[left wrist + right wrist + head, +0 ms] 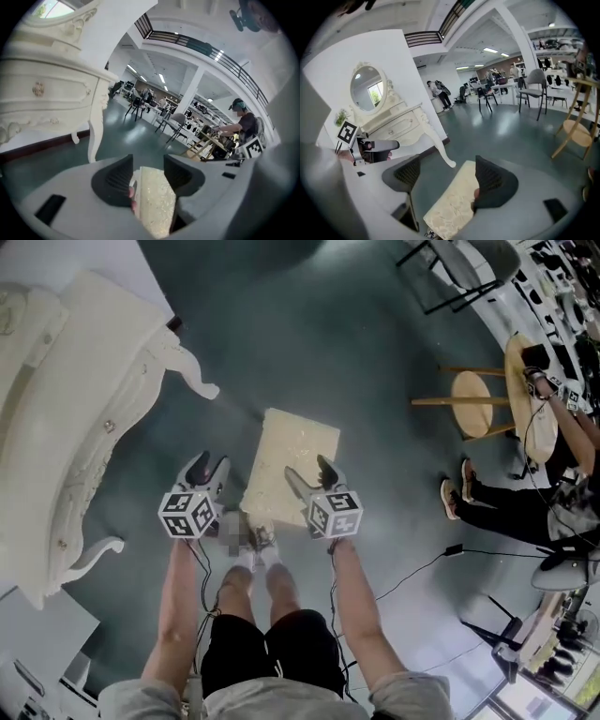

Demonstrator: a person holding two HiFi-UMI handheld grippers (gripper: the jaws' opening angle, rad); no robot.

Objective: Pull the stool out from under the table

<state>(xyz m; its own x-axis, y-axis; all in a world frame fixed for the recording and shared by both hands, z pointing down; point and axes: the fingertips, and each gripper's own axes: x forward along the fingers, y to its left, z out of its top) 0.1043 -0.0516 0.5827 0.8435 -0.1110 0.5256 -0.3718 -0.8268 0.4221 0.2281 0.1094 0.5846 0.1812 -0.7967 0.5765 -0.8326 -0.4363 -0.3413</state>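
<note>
Far left, the white table (84, 381) runs along the left edge of the teal floor (328, 343), curled legs out front. Next, the left gripper (208, 463) hangs in the air, its jaws standing apart with nothing clamped; its own view shows only the cushion far beyond the gap. Centre stage, the cream stool (291, 460) sits on open floor, clear of the table and right of its front legs, its near edge just ahead of the person's shoes. The right gripper (308, 468) hovers over the stool's near right corner, jaws wide and empty. Far right stand a round wooden stool (473, 404) and a seated person (525, 502).
</note>
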